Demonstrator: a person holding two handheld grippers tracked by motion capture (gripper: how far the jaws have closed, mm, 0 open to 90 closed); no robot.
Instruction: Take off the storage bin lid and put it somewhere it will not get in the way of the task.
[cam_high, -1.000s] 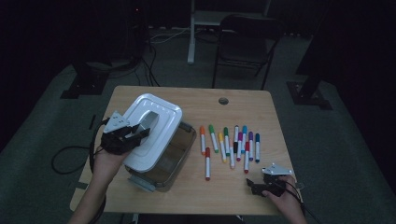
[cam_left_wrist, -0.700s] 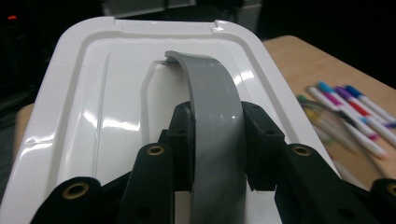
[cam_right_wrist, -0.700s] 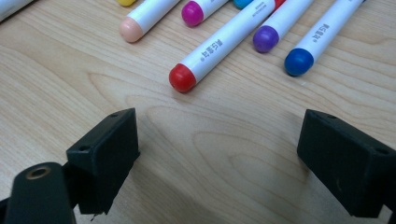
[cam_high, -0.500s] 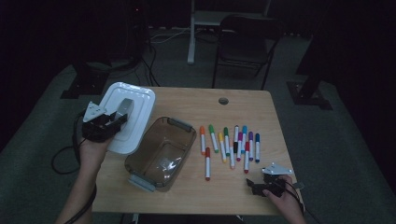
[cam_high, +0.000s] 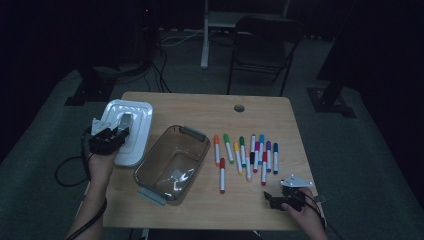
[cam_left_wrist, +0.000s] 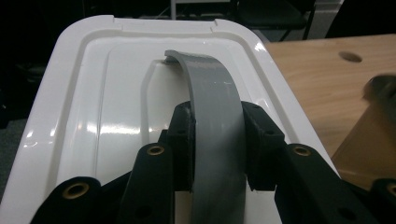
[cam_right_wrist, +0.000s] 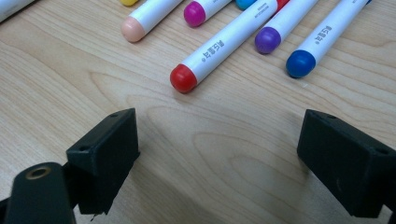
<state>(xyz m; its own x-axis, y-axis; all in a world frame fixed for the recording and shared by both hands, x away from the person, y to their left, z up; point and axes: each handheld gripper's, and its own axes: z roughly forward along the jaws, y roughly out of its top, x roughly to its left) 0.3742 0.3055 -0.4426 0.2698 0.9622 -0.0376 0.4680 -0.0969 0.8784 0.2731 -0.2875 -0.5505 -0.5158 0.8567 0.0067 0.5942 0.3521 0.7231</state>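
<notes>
My left gripper (cam_left_wrist: 217, 140) pinches the lid's grey handle (cam_left_wrist: 212, 116); lid (cam_high: 131, 131) overhangs the table (cam_high: 260, 107) edge, could tip off w/ release. Right gripper (cam_right_wrist: 219, 154) spread.

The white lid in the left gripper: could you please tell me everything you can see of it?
The white lid is a glossy, plastic-looking rounded rectangle with a raised rim and a stepped, recessed centre. An arched grey handle runs along its middle. The left gripper is shut on that handle, one of its black fingers pressing each side. The lid sits at the table's left edge, overhanging it, beside the open clear bin. Whether it rests on the wood cannot be told.
</notes>
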